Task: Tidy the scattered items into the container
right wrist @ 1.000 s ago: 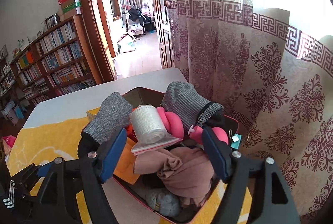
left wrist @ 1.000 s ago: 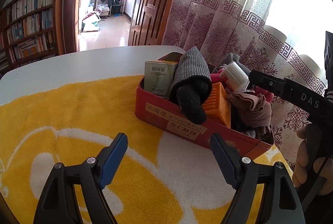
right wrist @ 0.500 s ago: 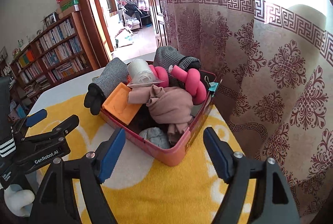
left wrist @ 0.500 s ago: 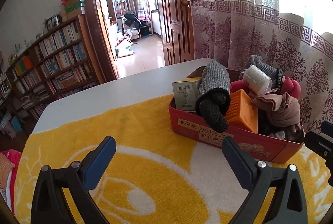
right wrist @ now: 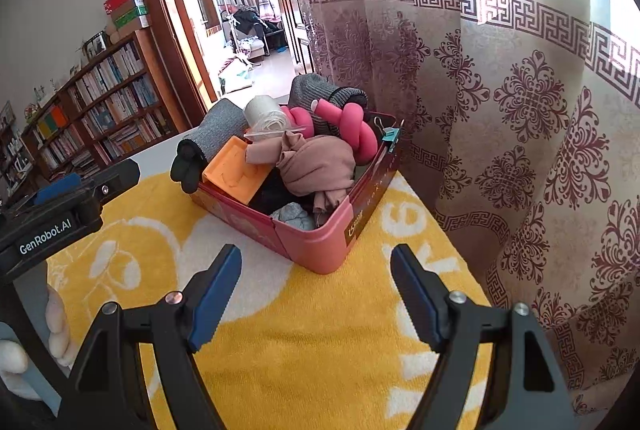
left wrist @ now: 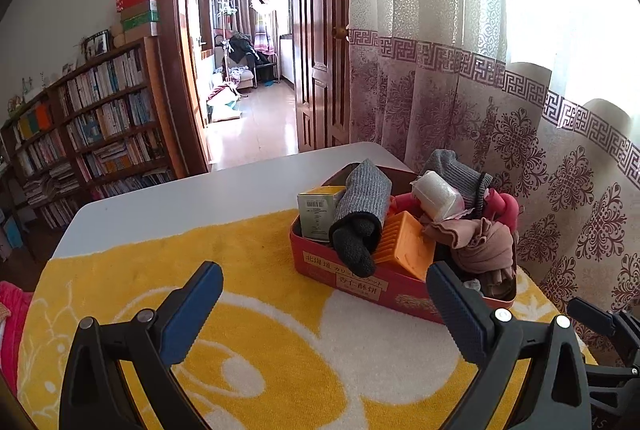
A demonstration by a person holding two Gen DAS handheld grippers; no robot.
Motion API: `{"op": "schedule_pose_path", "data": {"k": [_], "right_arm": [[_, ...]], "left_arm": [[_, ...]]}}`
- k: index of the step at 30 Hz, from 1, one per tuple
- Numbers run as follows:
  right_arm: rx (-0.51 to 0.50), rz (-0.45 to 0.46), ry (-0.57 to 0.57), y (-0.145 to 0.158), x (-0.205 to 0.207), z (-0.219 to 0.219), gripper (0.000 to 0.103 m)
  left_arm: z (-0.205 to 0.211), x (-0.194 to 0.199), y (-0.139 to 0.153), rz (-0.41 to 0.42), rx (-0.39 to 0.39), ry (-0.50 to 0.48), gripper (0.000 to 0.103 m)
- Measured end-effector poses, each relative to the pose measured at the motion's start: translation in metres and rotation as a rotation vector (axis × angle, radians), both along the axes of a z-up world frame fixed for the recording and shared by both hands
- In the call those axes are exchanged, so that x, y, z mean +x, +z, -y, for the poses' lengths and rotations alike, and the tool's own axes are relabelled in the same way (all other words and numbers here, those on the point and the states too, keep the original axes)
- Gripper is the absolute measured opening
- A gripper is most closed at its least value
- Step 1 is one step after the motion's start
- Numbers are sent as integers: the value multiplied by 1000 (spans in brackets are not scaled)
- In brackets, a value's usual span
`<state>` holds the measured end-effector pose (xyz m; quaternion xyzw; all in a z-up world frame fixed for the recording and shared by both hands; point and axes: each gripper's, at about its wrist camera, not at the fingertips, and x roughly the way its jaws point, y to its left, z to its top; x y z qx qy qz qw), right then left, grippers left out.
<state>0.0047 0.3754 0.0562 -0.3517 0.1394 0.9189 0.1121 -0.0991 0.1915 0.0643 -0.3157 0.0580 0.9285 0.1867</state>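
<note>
The red tin (right wrist: 320,250) stands on the yellow towel (left wrist: 248,270) over the tabletop (left wrist: 180,202), near the curtain (right wrist: 520,110), full of socks and small items; left tool (left wrist: 324,306) and right tool (right wrist: 316,290) are both open, empty

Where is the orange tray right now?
In both views, the orange tray leans inside the red tin at its near wall, between the grey glove and brown cloth.
</note>
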Motion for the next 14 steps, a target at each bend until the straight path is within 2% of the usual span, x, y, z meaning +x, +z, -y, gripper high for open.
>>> {"op": "schedule_pose_path", "data": {"k": [5,14], "right_arm": [[-14,-4,-10,-1,8,-4,80],[-32,-1,-14,-3,15,-5,80]], "left_arm": [[-1,2,4,35,49,-23,103],[-14,16,12,-12,4,-53,103]]}}
